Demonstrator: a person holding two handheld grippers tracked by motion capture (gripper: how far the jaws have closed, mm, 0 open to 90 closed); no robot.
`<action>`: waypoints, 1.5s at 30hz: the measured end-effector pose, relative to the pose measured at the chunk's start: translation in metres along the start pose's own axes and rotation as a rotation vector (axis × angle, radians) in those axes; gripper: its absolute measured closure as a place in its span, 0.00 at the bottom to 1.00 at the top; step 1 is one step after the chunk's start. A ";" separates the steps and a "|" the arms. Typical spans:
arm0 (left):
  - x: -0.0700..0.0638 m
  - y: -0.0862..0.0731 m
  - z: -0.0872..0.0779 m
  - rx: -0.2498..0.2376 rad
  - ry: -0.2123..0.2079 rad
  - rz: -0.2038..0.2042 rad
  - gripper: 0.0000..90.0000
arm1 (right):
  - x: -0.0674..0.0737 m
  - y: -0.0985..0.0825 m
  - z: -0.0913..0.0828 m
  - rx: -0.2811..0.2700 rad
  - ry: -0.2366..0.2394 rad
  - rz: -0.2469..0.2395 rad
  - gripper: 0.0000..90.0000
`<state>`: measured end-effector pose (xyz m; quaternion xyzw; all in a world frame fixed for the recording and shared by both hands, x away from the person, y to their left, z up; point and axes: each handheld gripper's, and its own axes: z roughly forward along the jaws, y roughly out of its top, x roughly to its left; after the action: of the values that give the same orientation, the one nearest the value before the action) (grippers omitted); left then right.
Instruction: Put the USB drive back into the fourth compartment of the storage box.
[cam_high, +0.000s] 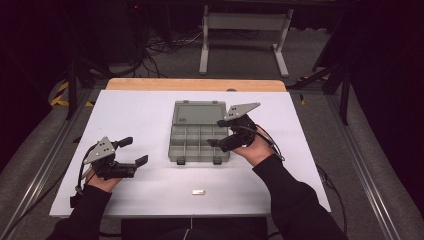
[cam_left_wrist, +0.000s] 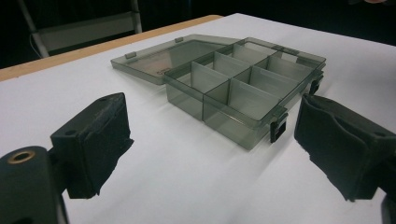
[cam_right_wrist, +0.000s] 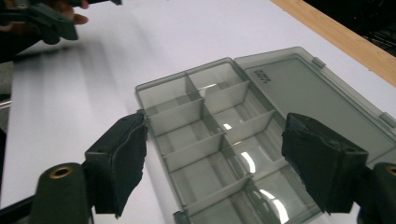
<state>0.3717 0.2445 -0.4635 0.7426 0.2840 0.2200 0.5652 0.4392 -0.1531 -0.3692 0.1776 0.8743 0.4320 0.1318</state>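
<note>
From above, your compartment box (cam_high: 199, 132) sits mid-table, lid flat open. Left gripper (cam_left_wrist: 210, 154) view: jaws wide, empty, box ahead. Right gripper (cam_right_wrist: 215, 163) view: jaws wide over the compartments, holding nothing. Next I'd grab that small metal piece (cam_high: 198, 191).

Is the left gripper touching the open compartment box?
Apart. In the high view a strip of bare white table separates the left gripper from the compartment box. The left gripper view agrees: its open jaws frame the box from a distance.
</note>
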 end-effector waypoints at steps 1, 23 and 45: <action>0.000 0.000 0.000 -0.001 0.000 0.001 0.13 | 0.002 0.000 0.000 0.002 0.004 -0.004 0.25; -0.004 0.001 -0.001 -0.010 0.006 0.022 0.14 | 0.055 -0.007 0.009 0.077 0.102 -0.120 0.28; -0.003 0.000 0.001 0.000 -0.002 0.026 0.15 | 0.080 -0.020 0.045 0.258 0.220 -0.159 0.32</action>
<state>0.3697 0.2418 -0.4637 0.7464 0.2739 0.2267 0.5626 0.3805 -0.0986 -0.4186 0.0749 0.9429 0.3213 0.0451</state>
